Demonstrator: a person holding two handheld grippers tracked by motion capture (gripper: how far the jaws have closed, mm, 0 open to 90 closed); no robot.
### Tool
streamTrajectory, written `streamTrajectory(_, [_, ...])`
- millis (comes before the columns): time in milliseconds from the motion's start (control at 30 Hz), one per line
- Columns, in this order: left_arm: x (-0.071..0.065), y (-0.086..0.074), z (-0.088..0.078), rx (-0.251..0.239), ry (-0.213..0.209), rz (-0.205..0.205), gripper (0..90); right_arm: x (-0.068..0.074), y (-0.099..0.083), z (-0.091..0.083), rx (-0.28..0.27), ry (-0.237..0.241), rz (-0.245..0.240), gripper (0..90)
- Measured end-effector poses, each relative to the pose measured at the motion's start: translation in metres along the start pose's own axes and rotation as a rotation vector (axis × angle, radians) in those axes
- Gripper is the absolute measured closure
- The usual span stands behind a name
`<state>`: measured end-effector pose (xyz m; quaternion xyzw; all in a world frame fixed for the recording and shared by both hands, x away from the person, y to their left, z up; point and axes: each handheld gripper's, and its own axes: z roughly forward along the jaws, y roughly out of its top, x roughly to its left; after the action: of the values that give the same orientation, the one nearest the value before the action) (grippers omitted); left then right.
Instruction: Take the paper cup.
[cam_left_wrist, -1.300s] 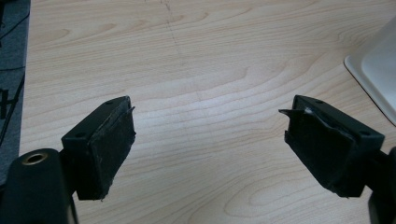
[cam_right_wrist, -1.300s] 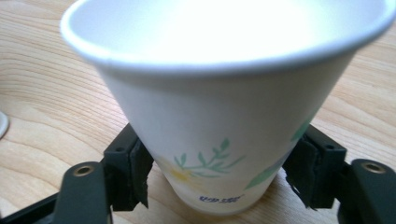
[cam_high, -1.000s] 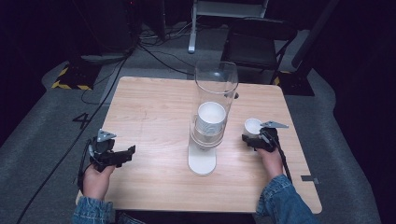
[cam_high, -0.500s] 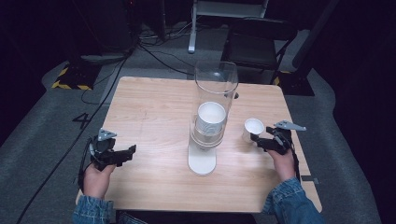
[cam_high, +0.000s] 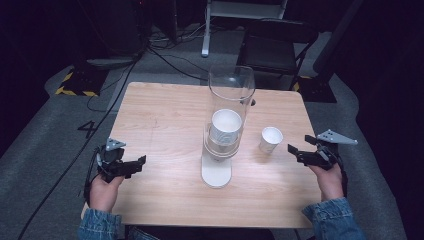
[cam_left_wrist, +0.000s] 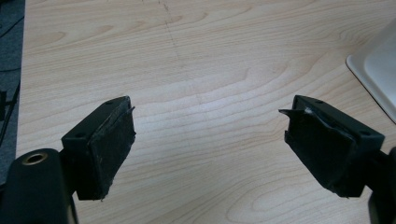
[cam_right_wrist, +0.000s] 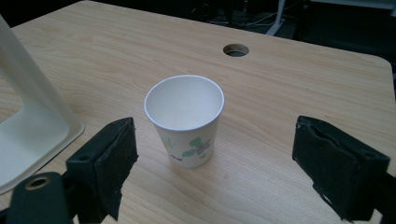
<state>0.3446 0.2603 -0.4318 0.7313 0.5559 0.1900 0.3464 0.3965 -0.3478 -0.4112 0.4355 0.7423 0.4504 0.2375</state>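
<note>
Paper cup (cam_right_wrist: 185, 119) upright, apparently beyond open jaws

wooden table (cam_high: 165, 110), black chair (cam_high: 277, 47), floor cables (cam_high: 165, 55)

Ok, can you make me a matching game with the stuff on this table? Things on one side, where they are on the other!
Things:
1. paper cup
2. cup dispenser
3. left gripper
4. right gripper

Places:
A. middle of the table
B. standing alone, right of the dispenser
C. near the table's right edge, jaws open
D. near the table's left edge, jaws open

Pairs: 1-B, 2-A, 3-D, 4-C
</note>
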Motion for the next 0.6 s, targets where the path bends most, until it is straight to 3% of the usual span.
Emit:
streamTrajectory(200, [0.002, 0.002, 0.001, -0.004, 0.001, -0.007, 15.8, -0.013, -0.004, -0.016, 0.034, -0.026, -0.010, 14.1])
streamTrajectory(267, [0.004, 0.002, 0.001, -0.004, 0.002, -0.007, 15.8, -0.019, -0.005, -0.020, 0.055, -0.034, 0.013, 14.1])
streamTrajectory(367, [0.005, 0.002, 0.000, -0.005, 0.003, -0.015, 15.8, -0.029, -0.009, -0.029, 0.045, -0.055, 0.030, 14.1])
streamTrajectory(600, [0.009, 0.001, 0.000, -0.003, 0.011, -0.023, 15.8, -0.044, -0.016, -0.034, 0.073, -0.022, 0.052, 14.1])
